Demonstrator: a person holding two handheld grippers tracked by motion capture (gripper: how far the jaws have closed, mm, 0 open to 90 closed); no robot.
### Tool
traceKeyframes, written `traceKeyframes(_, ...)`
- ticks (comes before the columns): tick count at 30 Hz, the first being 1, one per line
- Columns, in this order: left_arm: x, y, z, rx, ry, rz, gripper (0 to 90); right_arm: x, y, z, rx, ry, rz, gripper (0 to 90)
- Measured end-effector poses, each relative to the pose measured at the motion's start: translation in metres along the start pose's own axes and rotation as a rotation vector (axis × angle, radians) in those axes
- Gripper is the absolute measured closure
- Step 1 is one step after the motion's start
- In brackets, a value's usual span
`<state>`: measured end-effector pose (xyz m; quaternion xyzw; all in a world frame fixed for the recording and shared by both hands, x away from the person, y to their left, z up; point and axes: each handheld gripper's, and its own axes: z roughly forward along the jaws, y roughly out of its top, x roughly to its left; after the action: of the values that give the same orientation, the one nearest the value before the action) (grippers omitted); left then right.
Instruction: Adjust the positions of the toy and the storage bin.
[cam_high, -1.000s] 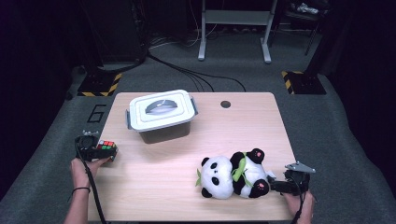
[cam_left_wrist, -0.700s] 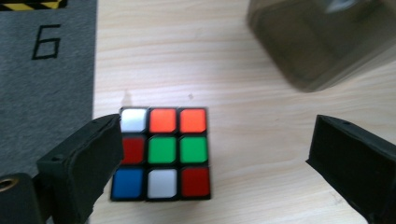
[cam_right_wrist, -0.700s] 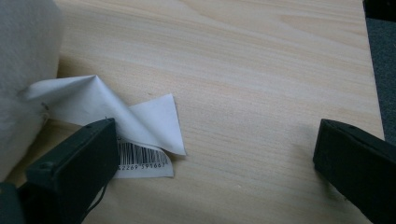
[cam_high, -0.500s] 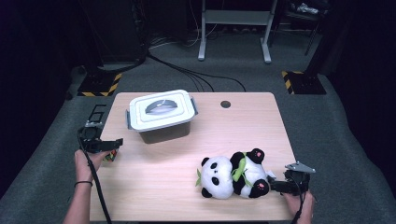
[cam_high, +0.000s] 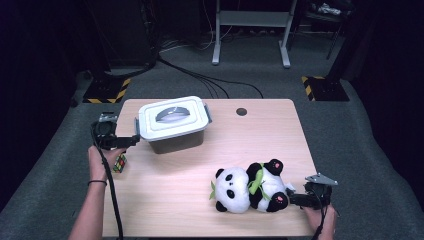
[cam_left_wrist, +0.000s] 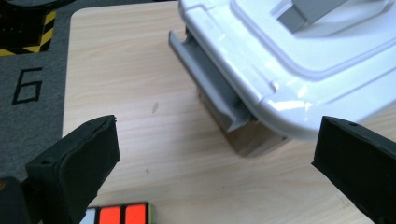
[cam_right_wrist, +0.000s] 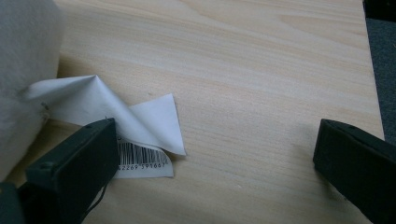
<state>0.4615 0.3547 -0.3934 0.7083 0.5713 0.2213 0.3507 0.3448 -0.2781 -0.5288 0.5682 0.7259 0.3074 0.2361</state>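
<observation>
Both handheld grippers, the left gripper (cam_high: 125, 142) and right gripper (cam_high: 295, 199), are black with blocky matte jaws, a black cable trailing from each, a grey three-cornered plate topping the right, and what may be a thin band on the left wrist.

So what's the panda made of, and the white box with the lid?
The panda looks like soft fuzzy plush fabric: its white fur looks matte and fluffy, and a folded paper-like tag hangs from it. The box seems to be hard plastic: its white lid is smooth and glossy, with bright reflections along its edge.
</observation>
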Motion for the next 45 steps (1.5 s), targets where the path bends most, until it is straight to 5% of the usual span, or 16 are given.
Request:
traceKeyframes(9, -0.013, 0.023, 0.019, 0.01, -0.007, 0.026, 0.7, -0.001, 0.0, 0.0, 0.002, 0.001, -0.008, 0.0)
traceKeyframes(18, -0.012, 0.027, 0.045, 0.032, -0.054, 0.006, 16.4, 0.0, 0.0, 0.0, 0.001, 0.001, -0.002, 0.0)
traceKeyframes(34, -0.007, 0.025, 0.047, 0.034, -0.11, 0.027, 18.6, 0.0, 0.0, 0.0, 0.0, 0.001, 0.0, 0.0)
traceKeyframes(45, -0.017, 0.029, 0.053, 0.034, -0.144, 0.04, 18.8, 0.0, 0.0, 0.0, 0.0, 0.001, 0.001, 0.0)
